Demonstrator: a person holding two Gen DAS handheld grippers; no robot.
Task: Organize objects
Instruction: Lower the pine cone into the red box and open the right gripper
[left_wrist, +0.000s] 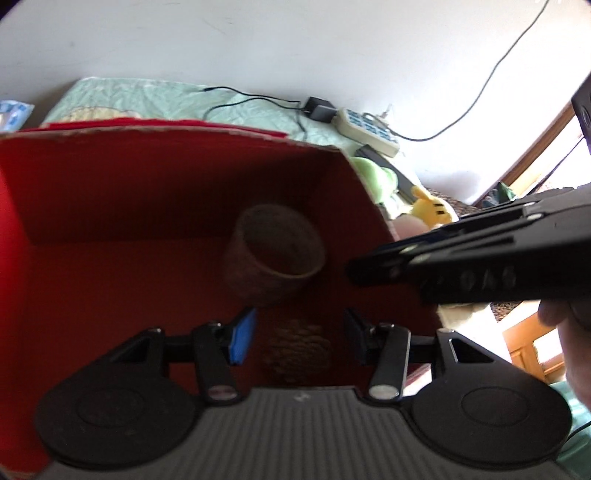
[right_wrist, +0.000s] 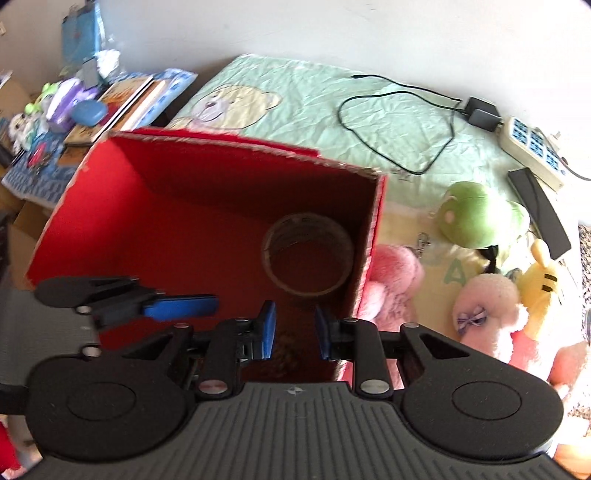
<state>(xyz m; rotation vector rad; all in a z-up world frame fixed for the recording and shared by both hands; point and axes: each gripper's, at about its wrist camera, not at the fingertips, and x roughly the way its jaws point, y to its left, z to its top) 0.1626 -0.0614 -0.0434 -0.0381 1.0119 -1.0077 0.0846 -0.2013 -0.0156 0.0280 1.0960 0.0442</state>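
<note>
A red cardboard box (left_wrist: 92, 206) stands open on the bed; it also shows in the right wrist view (right_wrist: 166, 192). Inside lie a brown tape roll (left_wrist: 275, 254), seen too in the right wrist view (right_wrist: 308, 258), and a pine cone (left_wrist: 297, 350). My left gripper (left_wrist: 297, 338) is open and empty, just above the pine cone inside the box. My right gripper (right_wrist: 294, 334) is open and empty over the box's near right corner; the pine cone (right_wrist: 291, 347) shows dimly between its fingers. The left gripper's blue-padded fingers (right_wrist: 181, 306) reach in from the left.
Plush toys lie right of the box: green (right_wrist: 476, 218), pink (right_wrist: 395, 273), pale pink (right_wrist: 487, 306), yellow (right_wrist: 543, 284). A power strip (right_wrist: 532, 151), charger and black cable (right_wrist: 399, 125) lie on the green bedsheet. Books and clutter (right_wrist: 110, 103) sit far left.
</note>
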